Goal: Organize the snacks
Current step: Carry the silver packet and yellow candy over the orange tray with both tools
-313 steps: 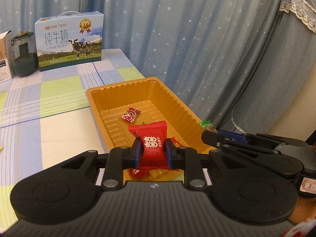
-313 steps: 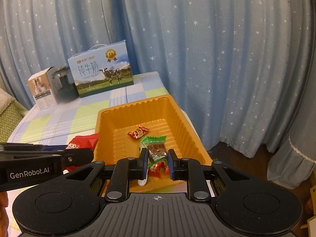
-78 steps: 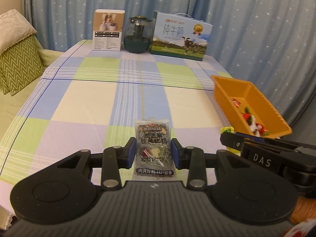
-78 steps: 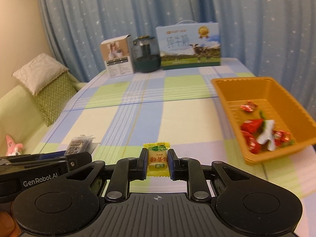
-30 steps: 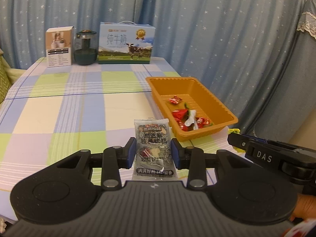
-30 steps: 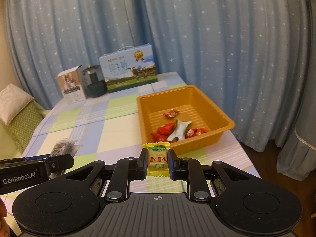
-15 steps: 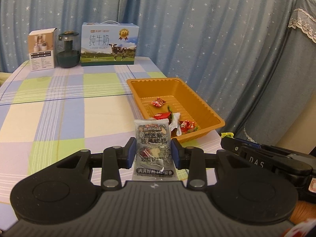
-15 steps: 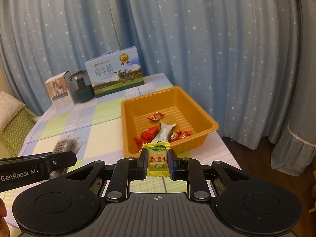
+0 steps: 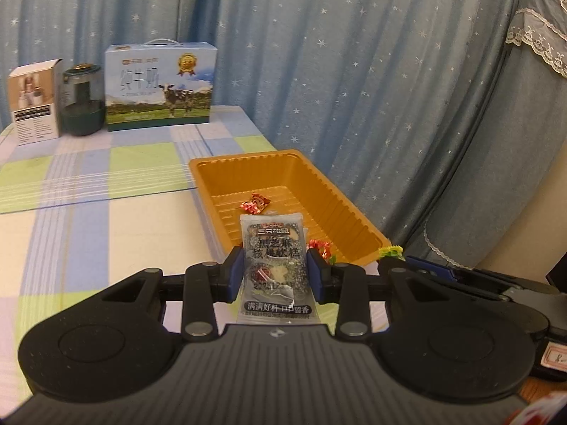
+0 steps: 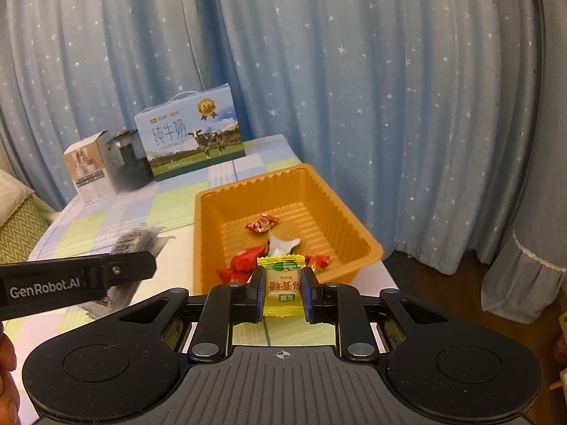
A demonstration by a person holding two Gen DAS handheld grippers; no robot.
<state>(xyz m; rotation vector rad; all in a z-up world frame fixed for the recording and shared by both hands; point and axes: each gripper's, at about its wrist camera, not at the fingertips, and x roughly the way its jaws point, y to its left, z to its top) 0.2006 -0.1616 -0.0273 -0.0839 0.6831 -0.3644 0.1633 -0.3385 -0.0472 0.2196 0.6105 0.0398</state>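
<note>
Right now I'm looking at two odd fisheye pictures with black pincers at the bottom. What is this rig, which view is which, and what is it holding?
No robot arm here: a person holds a two-finger gripper in each hand, each with a camera looking forward along its fingers. The left wrist view shows the left gripper shut on a grey snack packet. The right wrist view shows the right gripper shut on a yellow candy. Ahead, on the checked tablecloth, sits an orange tray with several wrapped candies already in it. At the table's far end stand a milk carton box, a dark jar and a small white box. Both snacks appear bound for the tray.
</note>
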